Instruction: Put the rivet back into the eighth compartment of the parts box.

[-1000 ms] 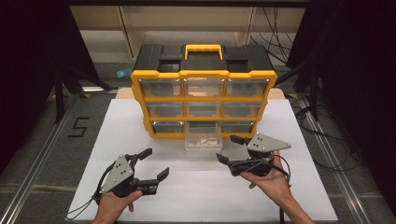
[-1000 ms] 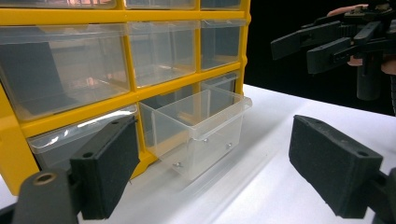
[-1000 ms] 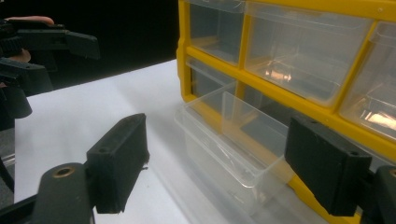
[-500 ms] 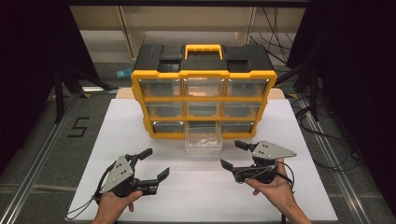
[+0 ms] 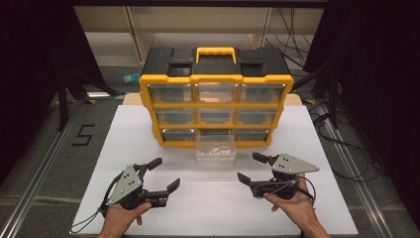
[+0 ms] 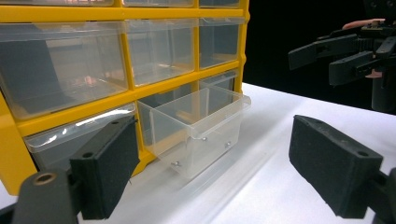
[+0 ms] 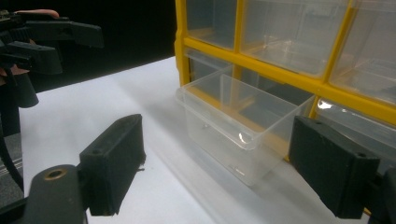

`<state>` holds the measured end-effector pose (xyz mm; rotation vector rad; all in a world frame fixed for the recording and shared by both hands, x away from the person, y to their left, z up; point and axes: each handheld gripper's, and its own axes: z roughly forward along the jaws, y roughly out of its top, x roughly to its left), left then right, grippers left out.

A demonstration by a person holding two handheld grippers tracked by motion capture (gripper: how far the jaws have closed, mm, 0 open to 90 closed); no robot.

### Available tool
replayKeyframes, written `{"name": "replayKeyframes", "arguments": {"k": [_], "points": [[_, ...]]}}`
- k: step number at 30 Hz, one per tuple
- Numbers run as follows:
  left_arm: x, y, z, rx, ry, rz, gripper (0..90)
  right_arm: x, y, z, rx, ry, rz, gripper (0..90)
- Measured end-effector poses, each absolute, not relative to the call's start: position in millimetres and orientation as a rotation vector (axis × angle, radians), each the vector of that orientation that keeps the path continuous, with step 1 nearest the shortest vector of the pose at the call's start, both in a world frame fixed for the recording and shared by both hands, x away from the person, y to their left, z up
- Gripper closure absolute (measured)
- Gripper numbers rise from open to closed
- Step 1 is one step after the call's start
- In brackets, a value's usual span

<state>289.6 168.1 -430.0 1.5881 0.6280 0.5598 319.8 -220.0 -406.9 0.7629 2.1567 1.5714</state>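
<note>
Between spread tongs (image 5: 162, 173), pulled-out clear drawer (image 5: 215, 148), yellow organizer (image 5: 216, 106) behind, white mat (image 5: 208, 203)

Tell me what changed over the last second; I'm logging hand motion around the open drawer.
The right gripper drew back from the pulled-out clear drawer, toward the person and slightly outward, fingers open and empty. Nothing was grasped or released. The left gripper, the drawer and the yellow organizer stayed put.
</note>
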Motion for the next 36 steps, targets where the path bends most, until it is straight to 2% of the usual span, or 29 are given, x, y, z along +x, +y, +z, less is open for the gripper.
{"name": "replayKeyframes", "arguments": {"k": [36], "points": [[289.5,168.0,-430.0,1.591,0.627,0.560,16.0,310.4,-225.4,-413.7,0.777,2.133,1.604,18.1]]}}
